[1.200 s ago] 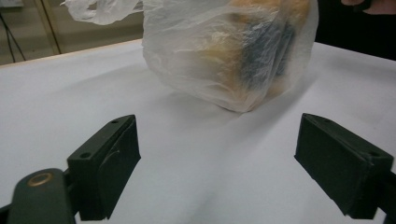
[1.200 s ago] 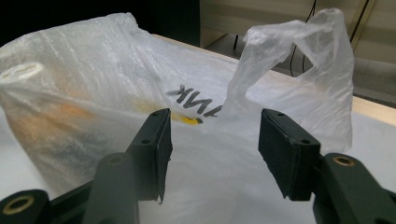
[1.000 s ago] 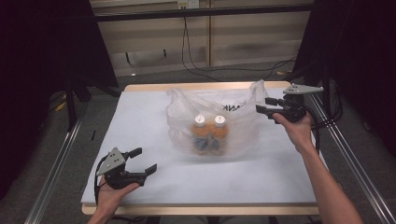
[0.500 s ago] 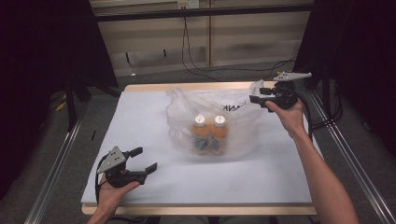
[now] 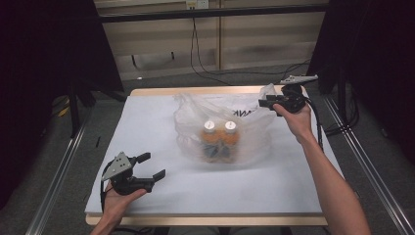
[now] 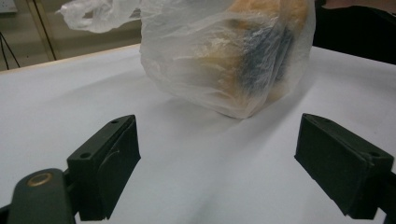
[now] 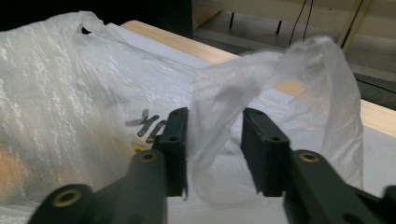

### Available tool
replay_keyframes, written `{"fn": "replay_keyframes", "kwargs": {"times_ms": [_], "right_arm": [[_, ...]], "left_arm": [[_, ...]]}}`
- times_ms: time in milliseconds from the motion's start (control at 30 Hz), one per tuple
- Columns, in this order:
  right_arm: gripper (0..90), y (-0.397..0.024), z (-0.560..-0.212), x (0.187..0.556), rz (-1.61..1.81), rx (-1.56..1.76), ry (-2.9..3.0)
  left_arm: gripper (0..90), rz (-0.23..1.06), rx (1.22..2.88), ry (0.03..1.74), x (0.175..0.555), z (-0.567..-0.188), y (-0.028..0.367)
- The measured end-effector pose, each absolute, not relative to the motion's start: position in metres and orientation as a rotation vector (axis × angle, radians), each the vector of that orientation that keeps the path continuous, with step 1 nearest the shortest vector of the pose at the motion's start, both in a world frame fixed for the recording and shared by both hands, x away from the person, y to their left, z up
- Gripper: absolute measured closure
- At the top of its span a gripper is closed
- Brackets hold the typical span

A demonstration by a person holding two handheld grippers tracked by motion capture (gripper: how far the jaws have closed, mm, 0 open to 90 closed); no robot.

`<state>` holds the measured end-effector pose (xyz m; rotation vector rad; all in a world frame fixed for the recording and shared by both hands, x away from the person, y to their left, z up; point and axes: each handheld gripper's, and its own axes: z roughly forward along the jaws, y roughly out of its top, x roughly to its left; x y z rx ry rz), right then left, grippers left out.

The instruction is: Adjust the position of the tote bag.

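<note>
Item: clear plastic bag [image 5: 222,128], thin and crinkled, standing mid-tabletop [image 5: 161,127] on a white sheet, slightly toward the far edge. Dark printed lettering on the side facing the right hand.

Contents: two bottles [image 5: 219,139] with white caps and orange bodies, upright, side by side and touching, seen through the film; in the left tool view they read as blurred orange and dark shapes.

Handle loop [image 7: 261,93]: one bag handle rises at the far right corner and passes between the jaws of the right tool [image 7: 214,154]. These jaws have just been closing and stand narrowly apart with the film bunched between them; whether the pads already pinch it is hard to tell, a small gap seems to remain.

Left tool [image 5: 147,166]: held low at the near left of the tabletop, jaws wide apart, nothing between them, aimed at the bag and well apart from it.
</note>
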<state>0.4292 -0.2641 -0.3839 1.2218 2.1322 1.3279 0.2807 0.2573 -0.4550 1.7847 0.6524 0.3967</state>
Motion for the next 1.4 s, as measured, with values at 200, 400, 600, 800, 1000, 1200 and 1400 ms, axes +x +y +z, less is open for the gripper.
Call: {"fn": "replay_keyframes", "kwargs": {"times_ms": [200,400,600,800,1000,1200,1400], "right_arm": [[85.0,-0.264,-0.381,0.426,1.394,1.198,2.140],[89.7,-0.268,-0.369,0.418,1.465,1.171,2.121],[90.0,-0.269,-0.362,0.409,1.525,1.151,2.084],[90.0,-0.269,-0.350,0.397,1.598,1.113,2.045],[90.0,-0.268,-0.343,0.391,1.664,1.076,2.017],[90.0,-0.263,-0.336,0.381,1.726,1.040,1.982],[90.0,-0.261,-0.318,0.363,1.756,0.976,1.962]], "left_arm": [[13.5,0.390,1.787,0.660,0.281,-0.454,0.256],[13.4,0.395,1.774,0.688,0.279,-0.455,0.258],[13.8,0.397,1.742,0.709,0.282,-0.453,0.262],[13.8,0.408,1.745,0.715,0.280,-0.454,0.269],[13.8,0.418,1.750,0.716,0.280,-0.454,0.270],[16.9,0.415,1.771,0.692,0.275,-0.453,0.265],[16.8,0.408,1.748,0.696,0.273,-0.450,0.265]]}}
